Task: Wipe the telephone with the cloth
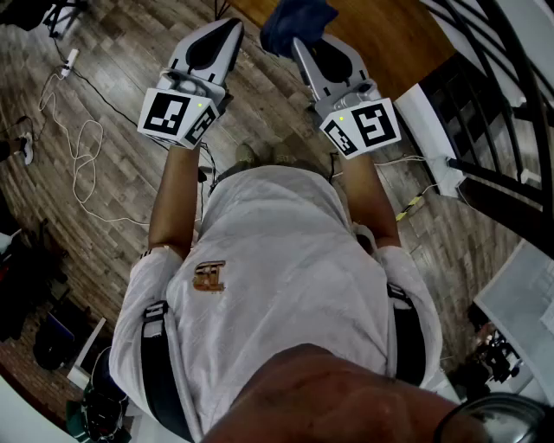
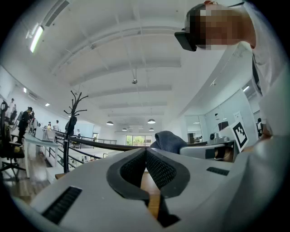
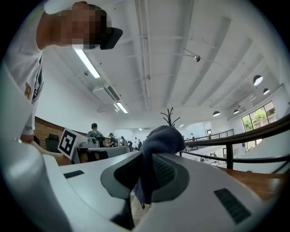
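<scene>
A dark blue cloth (image 1: 294, 19) is bunched at the tip of my right gripper (image 1: 299, 43), which is shut on it. In the right gripper view the cloth (image 3: 159, 137) is pinched between the pads and bulges above them, with my right gripper (image 3: 145, 166) tilted upward toward the ceiling. My left gripper (image 1: 232, 26) is held beside it, shut, with nothing between its pads. In the left gripper view my left gripper (image 2: 146, 152) has its tips touching, and the cloth (image 2: 170, 141) shows just past them to the right. No telephone is in any view.
A brown wooden tabletop (image 1: 389, 35) lies ahead of both grippers. A black railing (image 1: 485, 52) runs at the right. White cables (image 1: 82, 164) trail over the wood floor at the left. A coat stand (image 2: 72, 122) rises beyond the railing.
</scene>
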